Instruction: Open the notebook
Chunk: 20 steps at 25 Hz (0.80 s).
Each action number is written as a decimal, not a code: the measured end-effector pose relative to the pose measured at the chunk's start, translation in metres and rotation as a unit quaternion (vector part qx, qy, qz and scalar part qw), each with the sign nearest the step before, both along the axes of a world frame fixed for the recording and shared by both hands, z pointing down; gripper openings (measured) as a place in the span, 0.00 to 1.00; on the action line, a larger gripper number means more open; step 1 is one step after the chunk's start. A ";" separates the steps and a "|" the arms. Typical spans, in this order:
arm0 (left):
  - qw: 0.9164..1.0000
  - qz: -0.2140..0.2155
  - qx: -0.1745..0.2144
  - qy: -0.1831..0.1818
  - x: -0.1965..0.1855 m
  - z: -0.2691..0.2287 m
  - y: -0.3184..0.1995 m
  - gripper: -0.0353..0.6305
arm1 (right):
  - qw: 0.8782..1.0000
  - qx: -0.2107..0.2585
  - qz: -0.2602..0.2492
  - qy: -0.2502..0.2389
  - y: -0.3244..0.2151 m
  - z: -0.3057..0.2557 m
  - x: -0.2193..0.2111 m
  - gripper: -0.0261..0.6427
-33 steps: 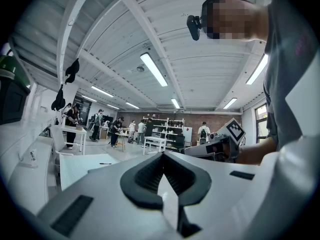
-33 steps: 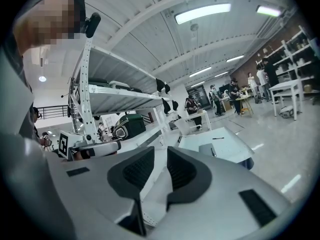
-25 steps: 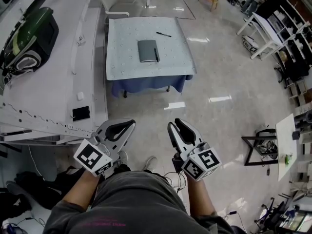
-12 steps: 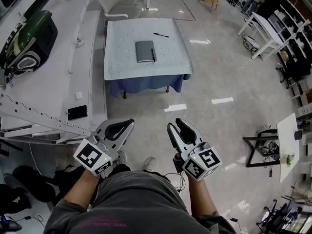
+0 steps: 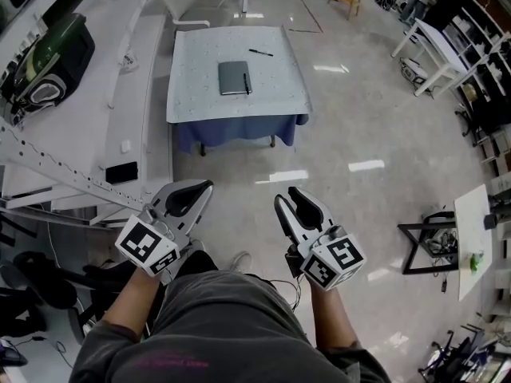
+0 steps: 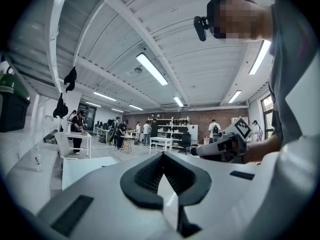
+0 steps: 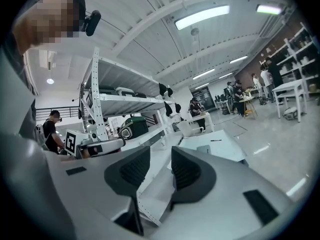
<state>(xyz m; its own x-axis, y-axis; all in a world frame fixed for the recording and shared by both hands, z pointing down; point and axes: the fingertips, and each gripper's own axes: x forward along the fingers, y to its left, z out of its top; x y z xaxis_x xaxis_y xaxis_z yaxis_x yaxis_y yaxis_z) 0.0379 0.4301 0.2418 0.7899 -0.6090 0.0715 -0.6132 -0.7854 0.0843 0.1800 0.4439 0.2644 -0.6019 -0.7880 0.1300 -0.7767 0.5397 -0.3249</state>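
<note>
A glossy pale floor (image 5: 359, 134) fills most of the head view. A long white bench (image 5: 80, 118) runs along its left side and carries a green and black case (image 5: 48, 54).

Ahead of the person, well apart from both grippers, stands a table (image 5: 192, 94) under a light speckled cloth with a blue skirt below it.

Low in the view, the left gripper (image 5: 204, 188) points towards the table. Its jaw tips meet and nothing is between them. The right gripper (image 5: 289, 199) is just beside it and points the same way. Its jaws have just been opening and now stand apart, with nothing between them.

The notebook (image 5: 233, 77) lies flat and closed near the middle of the table. It has a grey cover. Its long axis runs away from the person, nearly in line with the table's side edges, and one short edge faces the grippers. I cannot tell which long edge is the spine.

A dark pen (image 5: 247, 82) lies along the notebook's right edge, parallel to its long axis. A second pen (image 5: 260, 53) lies on the cloth beyond the notebook and to its right, set at an angle to it.
</note>
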 end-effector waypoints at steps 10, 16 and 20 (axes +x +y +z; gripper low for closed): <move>1.000 -0.009 -0.003 0.006 0.010 0.009 -0.016 0.05 | 1.000 -0.011 0.004 0.004 -0.012 0.013 0.017 0.21; 1.000 -0.011 -0.003 0.011 0.013 0.013 -0.041 0.05 | 1.000 -0.015 0.002 0.008 -0.036 0.020 0.018 0.21; 1.000 -0.011 -0.007 0.013 0.011 0.023 -0.067 0.05 | 1.000 -0.020 0.002 0.011 -0.061 0.031 0.017 0.21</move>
